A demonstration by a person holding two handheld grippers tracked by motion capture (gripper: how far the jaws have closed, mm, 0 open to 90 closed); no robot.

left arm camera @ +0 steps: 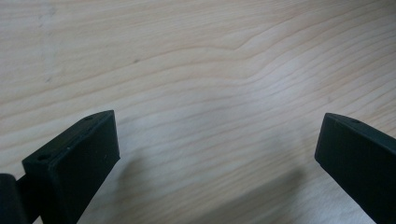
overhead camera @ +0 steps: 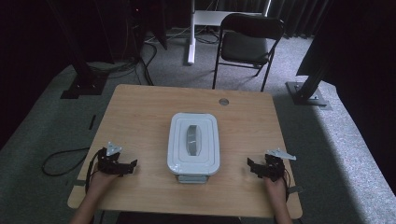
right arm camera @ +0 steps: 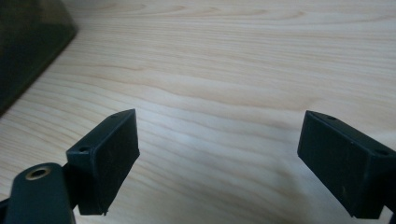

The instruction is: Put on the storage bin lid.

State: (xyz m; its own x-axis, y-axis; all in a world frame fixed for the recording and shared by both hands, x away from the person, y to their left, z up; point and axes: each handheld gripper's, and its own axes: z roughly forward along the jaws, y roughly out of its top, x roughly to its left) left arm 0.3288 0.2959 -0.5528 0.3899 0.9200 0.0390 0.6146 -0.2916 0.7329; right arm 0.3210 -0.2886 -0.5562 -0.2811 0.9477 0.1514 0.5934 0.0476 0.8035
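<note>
While both grippers (overhead camera: 133,164) (overhead camera: 251,166) rest spread on wooden table (overhead camera: 140,112) — white container (overhead camera: 193,142) between, folding chair (overhead camera: 250,42) behind.

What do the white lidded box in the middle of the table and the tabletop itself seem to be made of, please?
The white lidded box looks like moulded plastic: smooth, slightly glossy, with rounded corners, a stepped rim and a grey handle set into the lid. The tabletop looks like light wood or a wood-look laminate: wavy grain lines and a soft matt sheen. Which of the two cannot be told.
</note>
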